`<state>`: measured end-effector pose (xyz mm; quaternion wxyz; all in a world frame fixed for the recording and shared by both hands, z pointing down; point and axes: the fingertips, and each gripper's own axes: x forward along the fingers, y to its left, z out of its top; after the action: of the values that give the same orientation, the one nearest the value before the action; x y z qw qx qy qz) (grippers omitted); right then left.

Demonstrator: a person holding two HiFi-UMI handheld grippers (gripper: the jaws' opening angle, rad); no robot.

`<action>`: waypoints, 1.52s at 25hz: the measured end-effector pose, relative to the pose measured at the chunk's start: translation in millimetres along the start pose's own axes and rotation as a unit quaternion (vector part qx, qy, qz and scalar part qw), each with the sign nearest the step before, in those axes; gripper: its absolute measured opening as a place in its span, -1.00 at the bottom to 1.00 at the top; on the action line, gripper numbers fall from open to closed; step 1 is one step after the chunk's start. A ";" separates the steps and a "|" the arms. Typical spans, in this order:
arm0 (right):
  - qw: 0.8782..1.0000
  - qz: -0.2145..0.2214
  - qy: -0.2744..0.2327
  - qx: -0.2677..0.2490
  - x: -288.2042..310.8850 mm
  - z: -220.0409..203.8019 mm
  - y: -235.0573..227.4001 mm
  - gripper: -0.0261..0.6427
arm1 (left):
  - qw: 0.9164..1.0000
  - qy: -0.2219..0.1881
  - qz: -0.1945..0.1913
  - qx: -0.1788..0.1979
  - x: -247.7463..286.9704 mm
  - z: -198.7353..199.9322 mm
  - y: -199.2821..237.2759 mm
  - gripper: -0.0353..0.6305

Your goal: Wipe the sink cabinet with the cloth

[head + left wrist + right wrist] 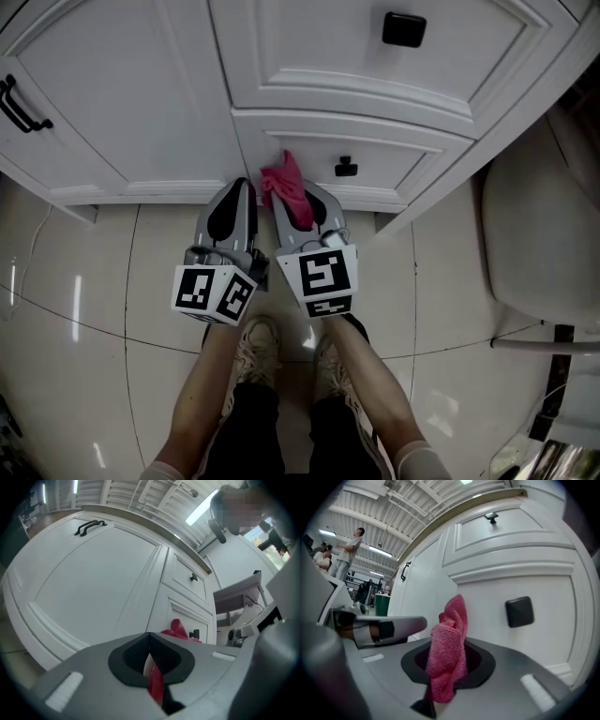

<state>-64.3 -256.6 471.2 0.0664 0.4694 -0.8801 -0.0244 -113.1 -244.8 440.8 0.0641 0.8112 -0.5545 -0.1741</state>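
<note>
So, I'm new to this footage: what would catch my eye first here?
The bright pink cloth, clamped in the right tool and held up at the lower drawer of the white cabinet, just left of its black knob. Then the two marker cubes low in the head view, above the person's shoes.

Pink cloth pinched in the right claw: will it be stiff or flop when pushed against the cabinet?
Likely floppy: the pink cloth bunches in soft folds above the right claw. Probably light, since a small pinch holds it up. Its knitted texture suggests it grips rather than slides on the cabinet.
</note>
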 end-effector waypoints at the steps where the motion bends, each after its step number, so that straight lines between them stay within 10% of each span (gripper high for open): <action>1: 1.000 -0.013 0.002 0.003 -6.0 -5.8 -13.4 -0.74 | 1.000 -0.001 -0.002 0.002 0.2 0.5 -2.2 -0.86; 20: 0.957 -0.272 -0.007 0.103 -143.9 -48.7 -192.2 -0.74 | 1.000 0.000 0.019 -0.009 -9.8 -10.6 2.0 -0.86; 29: 0.998 0.000 -0.043 0.036 -21.7 -13.5 6.5 -0.74 | 0.996 -0.026 0.080 -0.010 -44.4 9.8 43.0 -0.86; 38: 1.000 0.008 0.007 -0.015 1.1 -41.0 7.2 -0.74 | 0.995 -0.027 0.091 -0.029 -53.3 4.8 58.3 -0.86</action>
<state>-65.2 -252.7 512.7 0.0798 0.4617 -0.8828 -0.0335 -183.2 -217.1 465.0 0.0884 0.7501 -0.6226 -0.2050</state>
